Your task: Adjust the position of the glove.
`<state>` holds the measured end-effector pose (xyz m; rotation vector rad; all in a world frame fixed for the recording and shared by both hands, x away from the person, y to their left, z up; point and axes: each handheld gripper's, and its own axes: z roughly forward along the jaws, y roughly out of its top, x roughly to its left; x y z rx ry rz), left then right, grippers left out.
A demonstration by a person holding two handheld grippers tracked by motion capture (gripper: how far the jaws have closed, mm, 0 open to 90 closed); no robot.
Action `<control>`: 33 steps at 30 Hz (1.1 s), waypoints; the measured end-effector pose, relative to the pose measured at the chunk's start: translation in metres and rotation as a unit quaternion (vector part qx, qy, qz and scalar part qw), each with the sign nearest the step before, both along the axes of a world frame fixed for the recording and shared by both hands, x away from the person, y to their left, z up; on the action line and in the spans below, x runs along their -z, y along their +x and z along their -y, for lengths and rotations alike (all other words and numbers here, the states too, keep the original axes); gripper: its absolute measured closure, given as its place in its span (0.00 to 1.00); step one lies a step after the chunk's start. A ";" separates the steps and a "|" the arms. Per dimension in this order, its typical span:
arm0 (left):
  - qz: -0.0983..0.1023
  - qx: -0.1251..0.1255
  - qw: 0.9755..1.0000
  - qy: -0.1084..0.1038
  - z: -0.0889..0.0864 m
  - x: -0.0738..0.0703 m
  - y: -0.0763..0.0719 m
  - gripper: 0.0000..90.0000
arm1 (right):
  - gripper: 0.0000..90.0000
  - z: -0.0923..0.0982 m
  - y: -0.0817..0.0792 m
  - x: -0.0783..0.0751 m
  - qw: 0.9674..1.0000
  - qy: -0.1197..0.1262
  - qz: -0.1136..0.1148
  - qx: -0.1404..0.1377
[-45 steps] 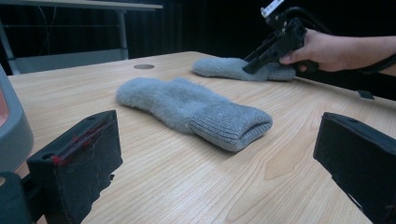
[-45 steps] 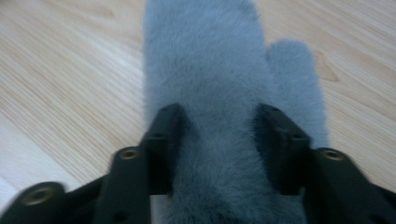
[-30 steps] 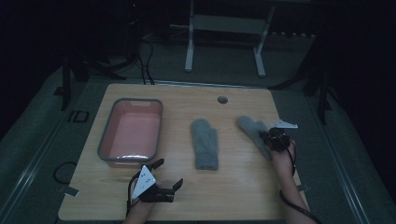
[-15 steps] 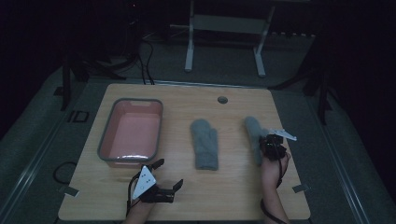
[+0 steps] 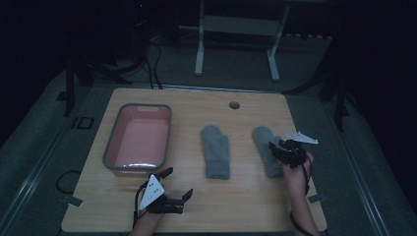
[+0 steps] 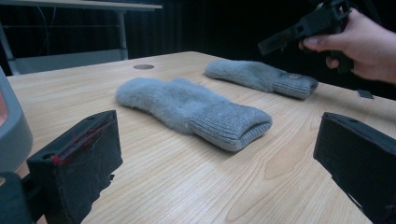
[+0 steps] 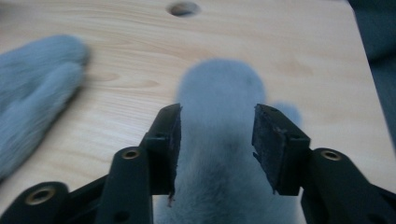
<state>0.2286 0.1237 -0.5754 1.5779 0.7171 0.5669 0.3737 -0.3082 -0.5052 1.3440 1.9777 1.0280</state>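
Wooden table [image 5: 246,201] dim. My right gripper [image 7: 217,140] just opened halfway, over right mitten [image 7: 219,88], gripping nothing; lowering carelessly risks snagging fuzz. Left gripper [image 5: 177,184] wide, empty.

A wooden table [image 5: 246,196] carries two grey mittens [image 5: 215,150] and a pink tub [image 5: 140,140].

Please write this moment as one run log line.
right gripper: jaws just opened, above right grey woolly mitten | left gripper: open, idle

Right hand-held gripper [image 7: 217,135] jaws just opened, parted above grey mitten [image 7: 219,88]; second mitten [image 7: 35,98] left.
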 end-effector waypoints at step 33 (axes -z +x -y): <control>-0.001 -0.001 1.000 -0.003 0.000 0.000 0.000 0.01 | 0.93 -0.027 -0.006 0.010 0.998 0.013 -0.036 0.049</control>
